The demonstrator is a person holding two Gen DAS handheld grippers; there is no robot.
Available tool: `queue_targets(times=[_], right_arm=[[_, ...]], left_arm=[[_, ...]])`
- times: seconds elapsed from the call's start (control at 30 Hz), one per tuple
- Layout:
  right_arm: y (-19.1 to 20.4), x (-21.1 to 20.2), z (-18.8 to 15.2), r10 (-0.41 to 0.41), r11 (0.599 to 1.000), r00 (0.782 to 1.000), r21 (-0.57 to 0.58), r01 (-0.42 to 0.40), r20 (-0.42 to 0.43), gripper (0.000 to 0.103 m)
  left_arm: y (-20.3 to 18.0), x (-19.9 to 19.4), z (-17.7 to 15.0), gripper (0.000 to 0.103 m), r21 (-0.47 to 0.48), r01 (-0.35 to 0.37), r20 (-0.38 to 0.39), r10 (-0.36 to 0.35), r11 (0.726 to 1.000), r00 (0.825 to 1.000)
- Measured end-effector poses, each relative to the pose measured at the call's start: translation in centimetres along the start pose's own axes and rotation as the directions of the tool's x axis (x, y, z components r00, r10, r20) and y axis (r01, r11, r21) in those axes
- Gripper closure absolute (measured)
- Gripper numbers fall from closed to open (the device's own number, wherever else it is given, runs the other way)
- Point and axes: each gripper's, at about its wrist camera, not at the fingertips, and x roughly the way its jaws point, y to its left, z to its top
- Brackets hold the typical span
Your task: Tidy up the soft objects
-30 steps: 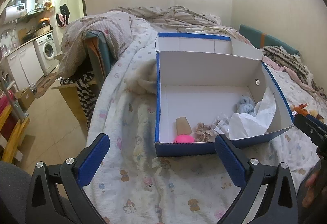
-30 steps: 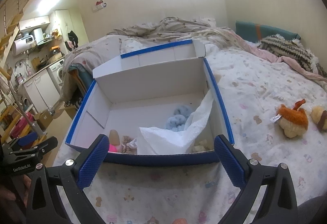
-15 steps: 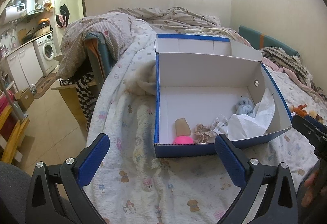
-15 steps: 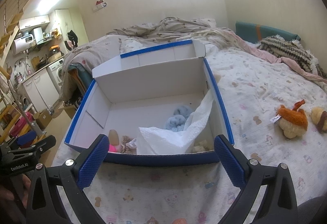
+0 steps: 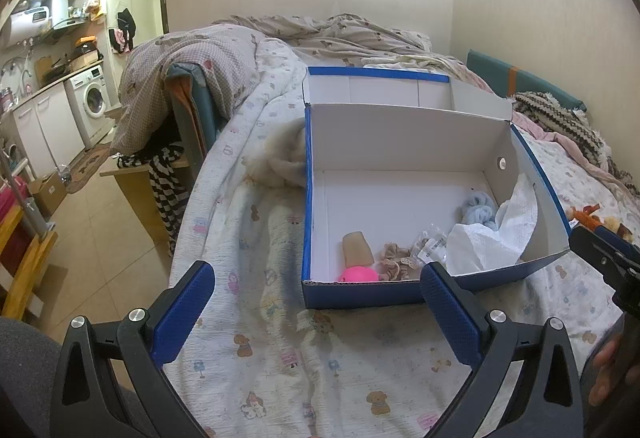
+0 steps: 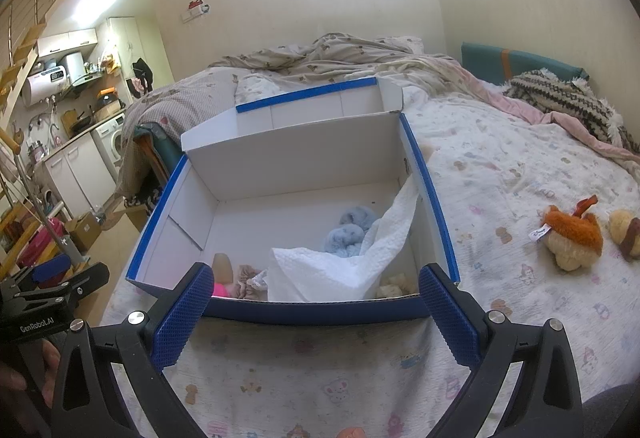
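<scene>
A blue and white cardboard box (image 5: 400, 142) stands open on the bed, also in the right wrist view (image 6: 288, 154). Inside lie a pink ball (image 5: 357, 274), a tan piece (image 5: 356, 248), a beige scrunchie (image 5: 394, 258), a light blue fluffy item (image 6: 348, 230) and a white cloth (image 6: 344, 262). An orange plush toy (image 6: 572, 234) and a cream and brown plush (image 6: 626, 232) lie on the sheet right of the box. My left gripper (image 5: 316, 312) is open and empty in front of the box. My right gripper (image 6: 314, 312) is open and empty at the box's near wall.
A rumpled duvet (image 6: 320, 58) and a knitted blanket (image 6: 560, 98) lie at the far end of the bed. A white fluffy item (image 5: 280, 154) lies left of the box. The bed's left edge drops to a tiled floor (image 5: 100, 238) with a kitchen beyond.
Both grippers have drawn back slightly from the box. Nothing was taken hold of or let go.
</scene>
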Motion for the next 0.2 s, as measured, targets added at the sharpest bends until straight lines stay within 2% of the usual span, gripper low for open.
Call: queue_targets(times=[0.2], right_arm=[[0.11,-0.01,0.01,0.001,1.000,1.000,-0.008,-0.001,0.003,0.000]], left_arm=[[-0.01,-0.23,0.23,0.000,0.004,0.010,0.006,-0.010,1.000,1.000]])
